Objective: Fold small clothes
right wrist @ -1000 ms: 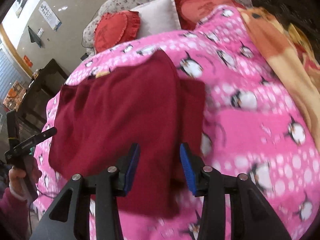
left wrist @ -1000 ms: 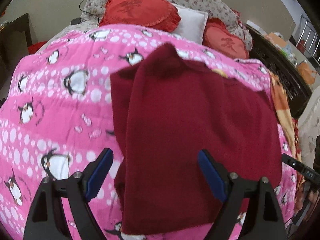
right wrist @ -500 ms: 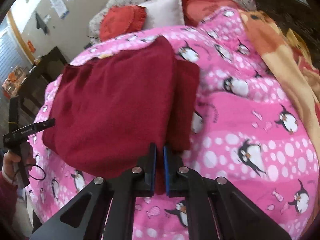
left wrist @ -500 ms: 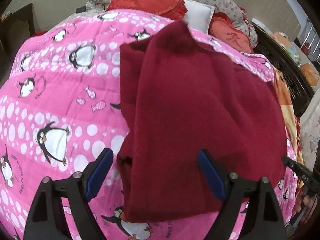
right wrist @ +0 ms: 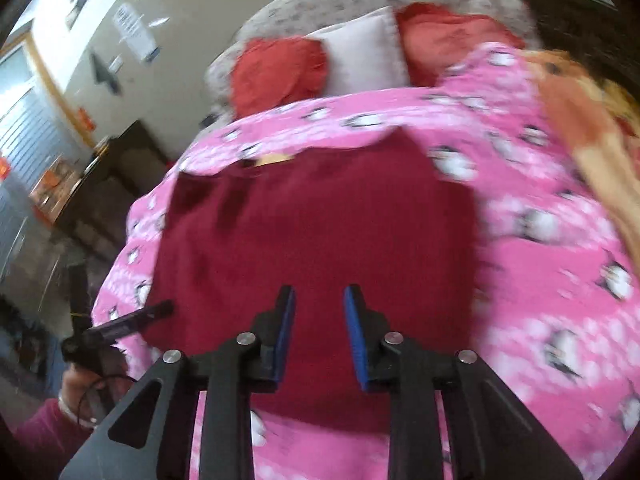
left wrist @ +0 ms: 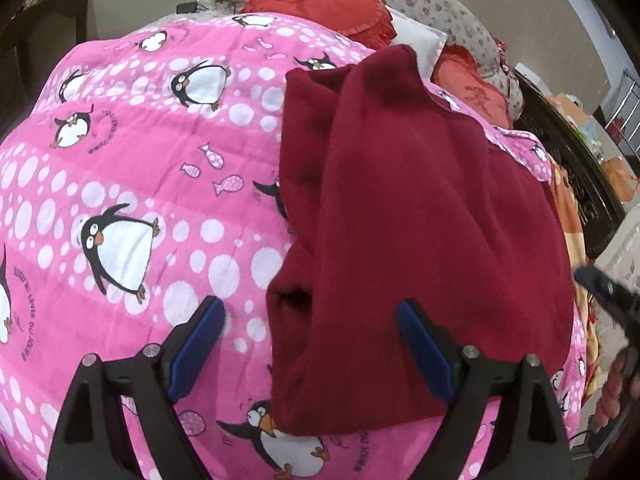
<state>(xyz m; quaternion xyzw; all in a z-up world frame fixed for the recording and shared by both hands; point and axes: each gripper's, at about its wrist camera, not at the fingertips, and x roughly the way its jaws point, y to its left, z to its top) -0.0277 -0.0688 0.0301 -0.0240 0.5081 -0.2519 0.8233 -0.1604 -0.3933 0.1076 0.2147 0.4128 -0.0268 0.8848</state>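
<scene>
Shifted over the dark red knitted garment, the right gripper had just been opened, nothing clamped. The left gripper, held wide apart at lower centre, was best closed squarely across the near hem.

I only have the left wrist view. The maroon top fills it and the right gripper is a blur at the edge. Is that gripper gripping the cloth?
Observer: No. In the right wrist view the right gripper has its jaws apart; they have just been opening. Nothing is pinched between them, and the maroon top lies beneath.
Operator: Does a sleeve stick out on the top's right side?
Observer: The picture is blurred, but that edge looks straight against the pink penguin quilt.
Operator: Anything at the far edge?
Observer: A small tan label shows there.
</scene>
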